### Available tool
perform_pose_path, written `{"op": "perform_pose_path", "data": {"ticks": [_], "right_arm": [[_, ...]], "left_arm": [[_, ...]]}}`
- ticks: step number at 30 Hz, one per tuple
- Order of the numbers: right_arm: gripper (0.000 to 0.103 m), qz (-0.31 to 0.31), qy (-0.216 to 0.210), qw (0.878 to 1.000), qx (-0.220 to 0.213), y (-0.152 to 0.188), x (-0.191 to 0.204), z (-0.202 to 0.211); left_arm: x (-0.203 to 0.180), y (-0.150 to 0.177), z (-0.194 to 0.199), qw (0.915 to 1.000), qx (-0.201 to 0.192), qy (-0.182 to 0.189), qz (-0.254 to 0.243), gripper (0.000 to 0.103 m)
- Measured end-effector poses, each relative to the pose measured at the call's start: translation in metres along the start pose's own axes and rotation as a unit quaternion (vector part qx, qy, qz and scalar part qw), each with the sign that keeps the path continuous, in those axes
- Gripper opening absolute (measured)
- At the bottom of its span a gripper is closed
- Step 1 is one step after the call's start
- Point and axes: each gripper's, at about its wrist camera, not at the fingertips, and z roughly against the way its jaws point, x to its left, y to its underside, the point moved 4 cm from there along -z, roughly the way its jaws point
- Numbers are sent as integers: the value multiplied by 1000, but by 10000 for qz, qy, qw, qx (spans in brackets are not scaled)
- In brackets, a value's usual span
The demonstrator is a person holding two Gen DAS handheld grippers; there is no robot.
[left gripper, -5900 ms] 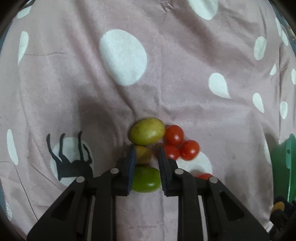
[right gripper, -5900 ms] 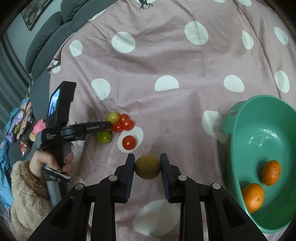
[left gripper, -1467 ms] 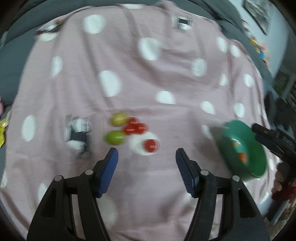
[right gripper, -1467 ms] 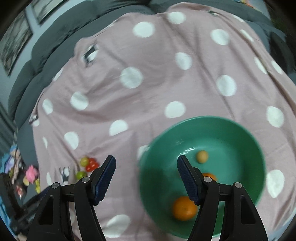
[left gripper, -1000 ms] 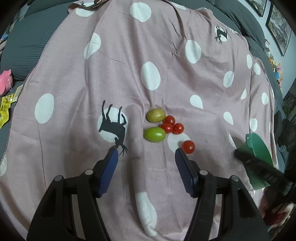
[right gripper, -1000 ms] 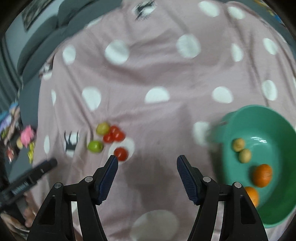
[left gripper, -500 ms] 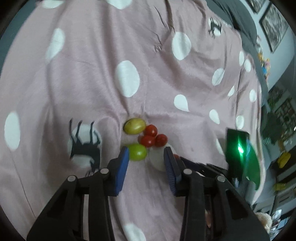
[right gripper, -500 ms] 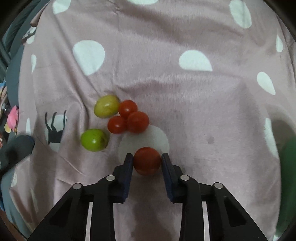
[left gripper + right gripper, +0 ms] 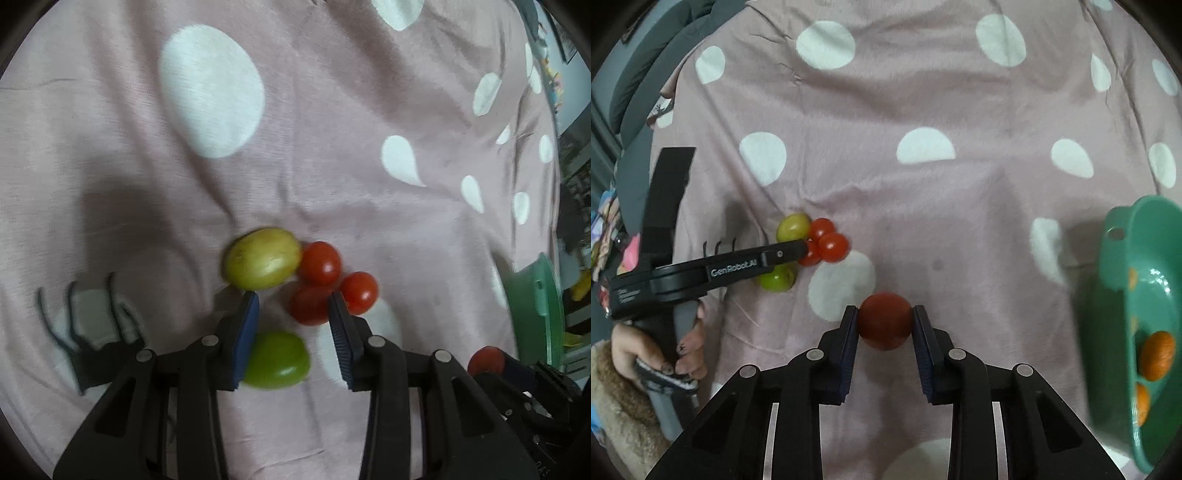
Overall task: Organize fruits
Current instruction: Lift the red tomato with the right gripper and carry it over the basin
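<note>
Tomato (image 9: 884,320), round and glossy, sits pinched in right tongs (image 9: 884,334); left tongs (image 9: 291,332) narrow, unladen.

A soft dusty-pink blanket with white polka dots (image 9: 923,92) fills nearly everything, creased and gently lit; a black deer silhouette print (image 9: 92,332) sits on one dot, dark grey padded cushions (image 9: 646,62) line the far left edge, colourful clutter beyond

Soft dim indoor light, slight motion blur, dark fisheye corners.
</note>
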Motion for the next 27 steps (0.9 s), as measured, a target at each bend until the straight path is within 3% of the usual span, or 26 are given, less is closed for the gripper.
{"op": "perform_pose_path", "data": {"ticks": [4, 8, 9, 11, 17, 27], "right_arm": [[31, -53, -97, 9999, -52, -3, -3, 2], [31, -106, -135, 9999, -15, -4, 1, 1], [31, -123, -142, 9998, -13, -5, -1, 2], [31, -175, -167, 9997, -22, -8, -2, 1], [31, -273, -260, 9993, -77, -7, -6, 9], [31, -132, -439, 9981, -414, -10, -6, 45]], "left_arm": [[-1, -2, -5, 9999, 28, 148, 61, 38], [-2, -2, -5, 9999, -95, 31, -7, 38], [-2, -1, -4, 9999, -142, -1, -86, 37], [-6, -2, -2, 9995, -242, 209, -85, 21], [-10, 8, 5, 9994, -341, 42, 87, 20], [-36, 53, 81, 9940, -1016, 180, 363, 20]]}}
